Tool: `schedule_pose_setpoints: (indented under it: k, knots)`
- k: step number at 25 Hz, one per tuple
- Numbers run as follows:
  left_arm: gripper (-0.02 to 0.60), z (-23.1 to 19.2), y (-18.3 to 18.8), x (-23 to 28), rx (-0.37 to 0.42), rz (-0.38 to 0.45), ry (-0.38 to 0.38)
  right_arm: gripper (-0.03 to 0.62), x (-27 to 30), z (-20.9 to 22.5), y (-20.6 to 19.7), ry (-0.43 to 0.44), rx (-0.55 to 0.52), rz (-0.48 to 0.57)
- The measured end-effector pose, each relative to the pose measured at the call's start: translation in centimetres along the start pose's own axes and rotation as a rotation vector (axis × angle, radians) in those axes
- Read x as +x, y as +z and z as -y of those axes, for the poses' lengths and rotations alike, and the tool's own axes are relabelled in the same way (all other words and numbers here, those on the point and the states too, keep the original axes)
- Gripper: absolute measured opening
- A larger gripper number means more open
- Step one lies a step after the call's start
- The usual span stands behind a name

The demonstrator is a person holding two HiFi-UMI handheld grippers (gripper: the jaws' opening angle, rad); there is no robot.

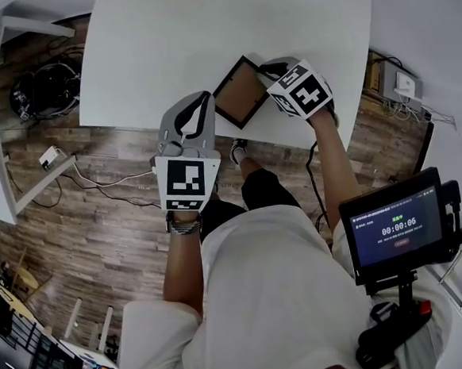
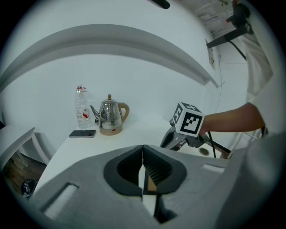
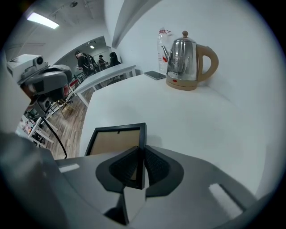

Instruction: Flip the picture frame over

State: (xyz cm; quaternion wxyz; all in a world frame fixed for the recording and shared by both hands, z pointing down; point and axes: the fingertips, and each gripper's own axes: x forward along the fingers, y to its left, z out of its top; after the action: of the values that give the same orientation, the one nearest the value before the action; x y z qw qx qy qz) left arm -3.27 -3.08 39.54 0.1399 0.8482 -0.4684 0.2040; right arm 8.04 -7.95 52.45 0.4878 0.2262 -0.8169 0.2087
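The frame (image 1: 238, 93) is seen near the front edge of the white tabletop (image 1: 164, 42), set cornerwise between the two claws, with its brown backing turned upward. The right claw (image 1: 266, 69) is closed on the frame's black rim at its right-hand corner; in the right gripper view the rim (image 3: 142, 147) is pinched between the ribbed pads. The left claw (image 1: 202, 101) is held just beside the frame's left corner. Its jaws are brought fully together at the tips, and only a sliver of the frame is seen through the slit below them; whether that edge is nipped cannot be told. A kettle (image 3: 185, 56), a bottle (image 2: 81, 107) and a phone (image 2: 82, 133) are stood at the tabletop's far end, well apart from the frame.
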Motion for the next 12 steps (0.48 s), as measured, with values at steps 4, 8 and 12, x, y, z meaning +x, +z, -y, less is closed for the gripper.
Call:
schedule_pose_setpoints:
  k: [4, 8, 12]
  knots:
    - [0.006, -0.1, 0.1, 0.3, 0.005, 0.002, -0.001, 0.049, -0.4, 0.8, 0.5, -0.018, -0.004, 0.006]
    - [0.006, -0.4, 0.1, 0.5, 0.010, 0.000, -0.004, 0.049, -0.8, 1.3, 1.1, -0.041, -0.019, 0.008]
    - [0.006, -0.4, 0.1, 0.7, 0.014, -0.001, -0.008, 0.049, -1.4, 1.8, 1.5, -0.063, -0.035, 0.018]
